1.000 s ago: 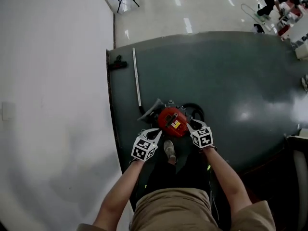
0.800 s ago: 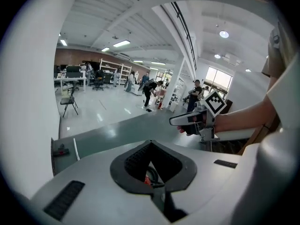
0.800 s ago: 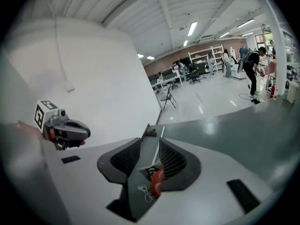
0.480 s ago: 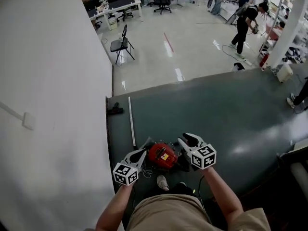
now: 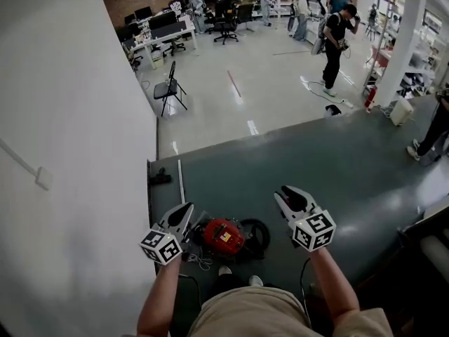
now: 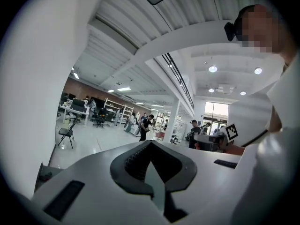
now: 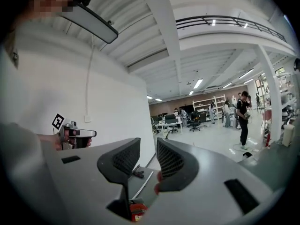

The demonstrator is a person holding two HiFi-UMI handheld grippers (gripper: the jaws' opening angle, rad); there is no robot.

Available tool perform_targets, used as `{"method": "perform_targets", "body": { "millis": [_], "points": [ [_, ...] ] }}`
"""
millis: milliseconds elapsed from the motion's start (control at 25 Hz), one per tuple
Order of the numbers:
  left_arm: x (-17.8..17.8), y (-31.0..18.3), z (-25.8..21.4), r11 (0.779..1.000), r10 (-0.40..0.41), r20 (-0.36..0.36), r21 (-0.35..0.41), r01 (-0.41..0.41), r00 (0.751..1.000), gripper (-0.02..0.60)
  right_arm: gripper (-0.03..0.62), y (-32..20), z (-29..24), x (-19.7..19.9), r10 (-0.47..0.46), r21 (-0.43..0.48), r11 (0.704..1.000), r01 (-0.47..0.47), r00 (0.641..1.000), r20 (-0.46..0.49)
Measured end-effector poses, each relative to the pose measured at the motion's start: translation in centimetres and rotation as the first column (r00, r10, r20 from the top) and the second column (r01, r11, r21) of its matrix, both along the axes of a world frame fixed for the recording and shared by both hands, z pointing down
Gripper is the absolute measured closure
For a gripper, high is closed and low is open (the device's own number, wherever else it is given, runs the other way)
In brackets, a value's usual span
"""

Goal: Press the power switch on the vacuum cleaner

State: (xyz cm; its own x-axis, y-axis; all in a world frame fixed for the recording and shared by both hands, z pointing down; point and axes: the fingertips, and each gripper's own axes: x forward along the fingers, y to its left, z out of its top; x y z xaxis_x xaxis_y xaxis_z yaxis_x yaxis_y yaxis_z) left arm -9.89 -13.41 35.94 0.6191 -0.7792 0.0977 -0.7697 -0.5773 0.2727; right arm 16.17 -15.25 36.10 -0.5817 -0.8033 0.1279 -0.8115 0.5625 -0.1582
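On the dark mat point(image 5: 351, 160), head view: the red vacuum point(image 5: 223, 236) sits on the floor at 6 o'clock of the frame, just ahead of the person's feet. Its black hose point(image 5: 258, 234) is coiled at its 3 o'clock, a white wand point(image 5: 180, 181) lies at its 11 o'clock and a loose cord point(image 5: 200, 260) at its 7 o'clock. The left gripper point(image 5: 184, 209) hangs at the vacuum's 9 o'clock and the right gripper point(image 5: 291, 192) at its 2 o'clock. Both are clear above the vacuum and touch nothing. Left gripper view: the jaws meet at their tips with nothing between them, and they point out across the hall, not at the vacuum. Right gripper view: the jaws stand wide apart and empty. A sliver of the red vacuum shows low at 6 o'clock under them, and the white wall point(image 7: 108, 102) fills 9 o'clock. Assessment: the vacuum looks to be a rigid, hard-shelled canister, fairly heavy, and likely to stay put under a downward push. Its smooth top may let a tip skid. The switch itself cannot be made out from here. No hold is called for; a closed jaw tip brought straight down on the top face should serve. The hose and cord are limp and best avoided.
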Motion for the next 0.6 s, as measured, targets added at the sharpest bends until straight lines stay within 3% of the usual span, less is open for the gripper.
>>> {"method": "perform_targets", "body": {
  "millis": [160, 400, 480, 600],
  "points": [
    [-0.1, 2.6, -1.5, 0.997, -0.034, 0.026, 0.067, 0.032, 0.999, 0.577, 0.479, 2.2, -1.1, 5.8, 0.064, 0.061, 0.996, -0.061, 0.997, -0.052],
    [-4.7, 5.0, 0.0, 0.988, -0.151, 0.107, 0.062, 0.145, 0.983, 0.577, 0.479, 4.0, 0.2, 13.8, 0.202, 0.087, 0.978, -0.191, 0.969, -0.141],
    [-6.5, 5.6, 0.5, 0.979, -0.203, 0.136, 0.046, 0.198, 0.970, 0.577, 0.479, 4.1, 0.9, 16.6, 0.243, 0.080, 0.969, -0.232, 0.956, -0.167],
    [-10.6, 6.3, 2.6, 0.954, -0.294, 0.224, 0.009, 0.299, 0.929, 0.577, 0.479, 4.5, 3.2, 19.2, 0.293, 0.055, 0.956, -0.288, 0.934, -0.202]
  ]
}}
